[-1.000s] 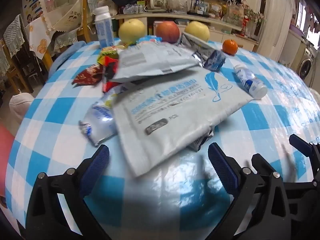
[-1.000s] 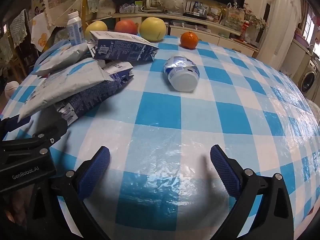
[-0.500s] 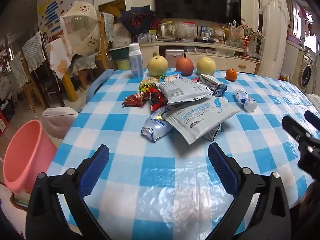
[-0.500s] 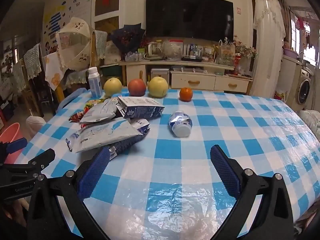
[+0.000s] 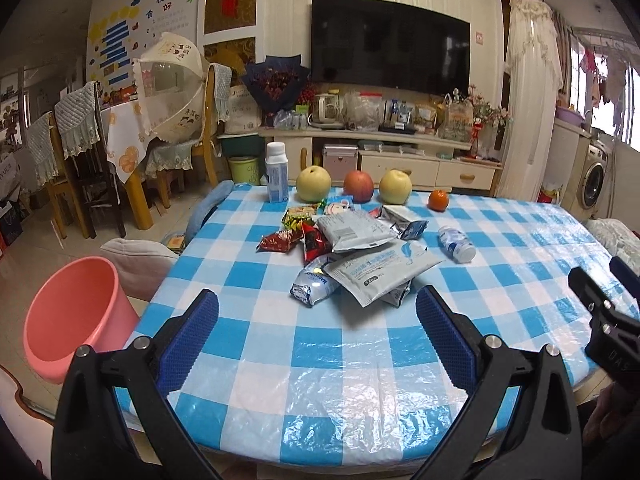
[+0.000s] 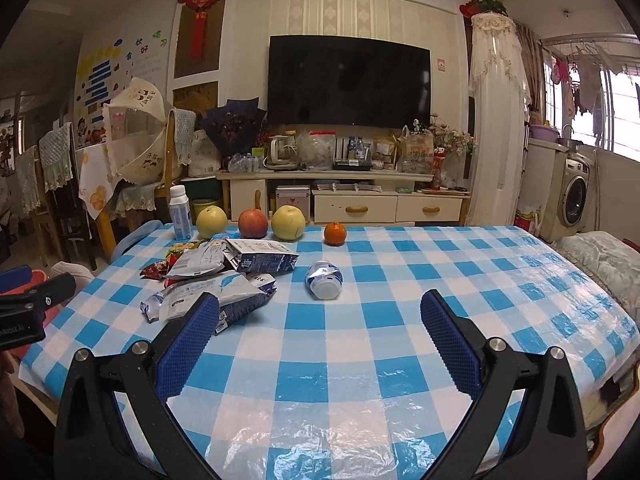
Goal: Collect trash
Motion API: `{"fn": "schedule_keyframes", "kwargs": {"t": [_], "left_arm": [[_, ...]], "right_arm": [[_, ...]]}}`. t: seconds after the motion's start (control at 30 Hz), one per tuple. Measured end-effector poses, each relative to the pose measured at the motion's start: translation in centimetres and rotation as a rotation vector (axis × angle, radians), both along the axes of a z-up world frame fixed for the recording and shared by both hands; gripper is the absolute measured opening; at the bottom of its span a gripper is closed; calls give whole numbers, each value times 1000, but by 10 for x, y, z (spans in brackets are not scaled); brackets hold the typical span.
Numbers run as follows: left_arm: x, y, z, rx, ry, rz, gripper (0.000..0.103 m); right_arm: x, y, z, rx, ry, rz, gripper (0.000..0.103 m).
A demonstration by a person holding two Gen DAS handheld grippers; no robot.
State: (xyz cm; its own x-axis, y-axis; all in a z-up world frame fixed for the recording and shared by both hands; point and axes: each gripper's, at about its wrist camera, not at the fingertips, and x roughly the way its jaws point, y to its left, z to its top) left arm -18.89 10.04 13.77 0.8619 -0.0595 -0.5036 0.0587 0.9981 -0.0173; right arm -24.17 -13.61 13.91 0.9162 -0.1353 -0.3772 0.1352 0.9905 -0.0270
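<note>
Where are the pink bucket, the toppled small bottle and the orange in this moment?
pink bucket point(image 5: 60, 336): left wrist view, on its inner wall, on the floor left of the table.
toppled small bottle point(image 6: 325, 279): right wrist view, on its side, bottom end toward the camera.
orange point(image 6: 335, 234): right wrist view, on its front face.

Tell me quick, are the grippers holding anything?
Left gripper: open, holding nothing, above the table's near edge.
Right gripper: open, holding nothing, also above the near edge.

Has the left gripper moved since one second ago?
Yes. The left gripper has pulled back and up from the wrapper pile, which now looks smaller and farther beyond its open jaws.
</note>
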Motion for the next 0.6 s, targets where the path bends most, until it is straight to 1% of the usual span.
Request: {"fn": "schedule_keyframes", "kwargs": {"t": [0.1,0.33,0.47,0.6], "left_arm": [[-9,4,5,-17,-18,4,100],[-25,11,15,-31,-54,12,100],[-34,11,18,-30,-77,13,100],[-40,7,21,-8,-102,10,100]], "right_arm": [[-10,4,0,-23,-11,-7,99],[-28,7,5,-36,-53,-9,99],[-35,9,5,-47,-64,-2,99],[-40,11,4,-60,-73,6,99]]}}
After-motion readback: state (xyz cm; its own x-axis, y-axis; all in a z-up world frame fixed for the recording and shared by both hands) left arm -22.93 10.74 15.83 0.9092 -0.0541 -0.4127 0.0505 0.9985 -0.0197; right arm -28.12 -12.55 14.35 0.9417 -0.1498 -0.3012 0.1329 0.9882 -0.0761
